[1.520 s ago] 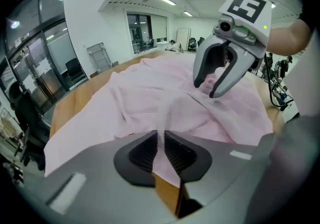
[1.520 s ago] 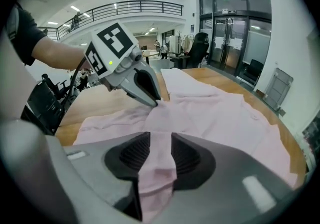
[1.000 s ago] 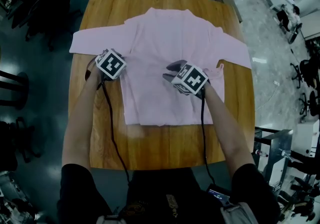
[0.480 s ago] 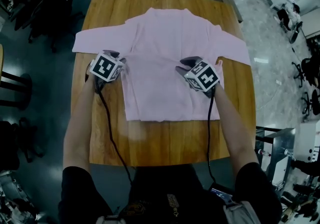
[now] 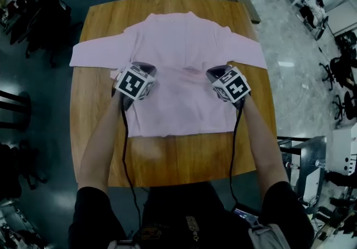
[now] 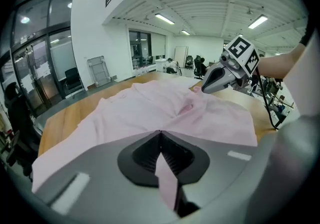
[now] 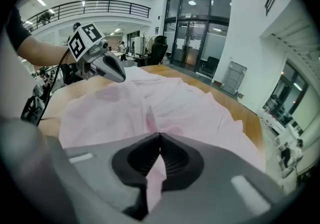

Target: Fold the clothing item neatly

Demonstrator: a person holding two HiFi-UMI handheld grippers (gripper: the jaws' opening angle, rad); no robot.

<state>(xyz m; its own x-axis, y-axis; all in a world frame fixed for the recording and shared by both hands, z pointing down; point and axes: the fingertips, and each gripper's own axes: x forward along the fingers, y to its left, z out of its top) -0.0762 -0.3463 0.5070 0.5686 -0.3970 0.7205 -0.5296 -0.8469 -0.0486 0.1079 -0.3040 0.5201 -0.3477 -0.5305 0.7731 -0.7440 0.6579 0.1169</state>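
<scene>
Pink cloth is what I find in both tools. The shirt [image 5: 187, 42], pale pink and long-sleeved, lies spread flat on the wooden table [image 5: 178, 159], collar at the far side and hem [image 5: 178, 131] towards the person. One sleeve [image 5: 92, 53] runs out to the table's left edge, and the other sleeve [image 5: 251, 53] lies towards the right edge, still on the wood. The left gripper [image 5: 147, 66] sits over the left side of the shirt's body, below the start of that sleeve. Its jaws have just been closing and now stand together on a pinch of the fabric; its own view shows a pink strip running back between the dark pads. The right gripper [image 5: 215, 71] sits over the right side of the body, at about the same level. Its jaws have likewise just been closing and now clamp a pinch of the same cloth, with a pink strip between the pads in its own view. Both tools point downwards and away from the person. Between the two pinches the cloth is gathered into low ridges and creases; elsewhere it lies smooth. The two grippers are apart from each other, with the middle of the shirt between them. A black cable [image 5: 125, 147] trails from each tool back along the forearm towards the person's body.
</scene>
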